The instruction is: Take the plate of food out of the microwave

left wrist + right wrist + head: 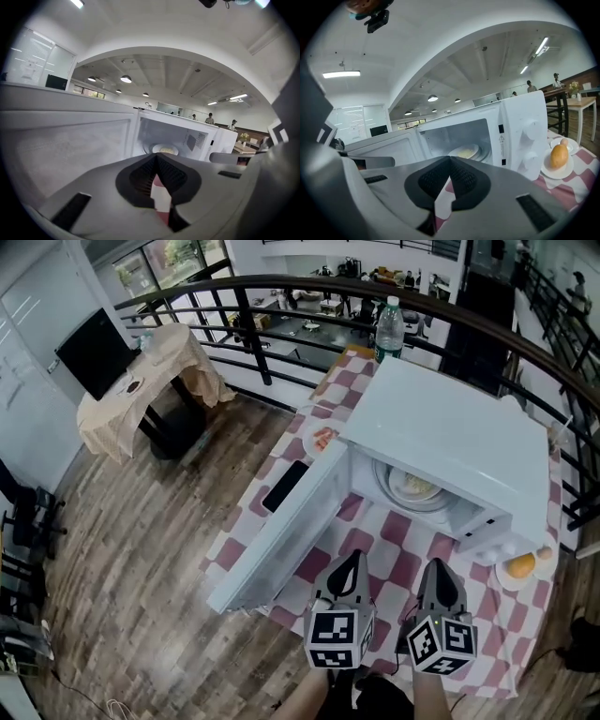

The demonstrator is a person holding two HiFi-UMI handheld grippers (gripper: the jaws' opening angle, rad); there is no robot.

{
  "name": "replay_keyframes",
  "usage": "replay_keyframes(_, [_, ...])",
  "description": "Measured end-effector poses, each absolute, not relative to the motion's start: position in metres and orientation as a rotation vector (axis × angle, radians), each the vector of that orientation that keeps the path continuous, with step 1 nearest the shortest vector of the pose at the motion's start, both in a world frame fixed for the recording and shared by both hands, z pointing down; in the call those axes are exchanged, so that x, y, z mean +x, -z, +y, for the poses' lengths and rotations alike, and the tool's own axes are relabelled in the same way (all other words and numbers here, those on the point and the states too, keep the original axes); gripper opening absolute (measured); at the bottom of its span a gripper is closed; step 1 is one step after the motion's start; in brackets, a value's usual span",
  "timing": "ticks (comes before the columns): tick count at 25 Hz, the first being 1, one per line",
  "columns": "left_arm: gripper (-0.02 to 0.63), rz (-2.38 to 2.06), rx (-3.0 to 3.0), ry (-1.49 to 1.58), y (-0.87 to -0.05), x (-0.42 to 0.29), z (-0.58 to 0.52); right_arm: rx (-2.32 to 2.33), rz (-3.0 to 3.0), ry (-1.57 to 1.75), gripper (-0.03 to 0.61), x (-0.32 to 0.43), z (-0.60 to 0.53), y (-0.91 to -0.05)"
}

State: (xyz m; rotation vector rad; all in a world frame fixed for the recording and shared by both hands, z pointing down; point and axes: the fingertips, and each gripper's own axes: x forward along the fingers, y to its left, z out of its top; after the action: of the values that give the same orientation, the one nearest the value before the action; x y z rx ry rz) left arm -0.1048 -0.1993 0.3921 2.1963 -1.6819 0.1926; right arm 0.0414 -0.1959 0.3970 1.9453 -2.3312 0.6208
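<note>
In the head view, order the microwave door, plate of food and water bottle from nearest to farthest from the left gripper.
1. Microwave door, just left of the left gripper.
2. Plate of food, inside the microwave.
3. Water bottle, far behind the microwave.

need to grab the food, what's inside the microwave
A white plate of pale food sits inside the open microwave. From above, its roof hides the cavity's back part.

No legible text, warning-triangle label [501,138] on microwave [526,117] front, print too small
</note>
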Motion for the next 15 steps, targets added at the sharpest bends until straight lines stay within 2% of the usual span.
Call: replay_keyframes(15, [0.006,-1.552,2.22,-0.228,-0.424,-0.104,-0.248,2.045,-2.223,-0.76,-0.006,0.044,-0.229,-0.426])
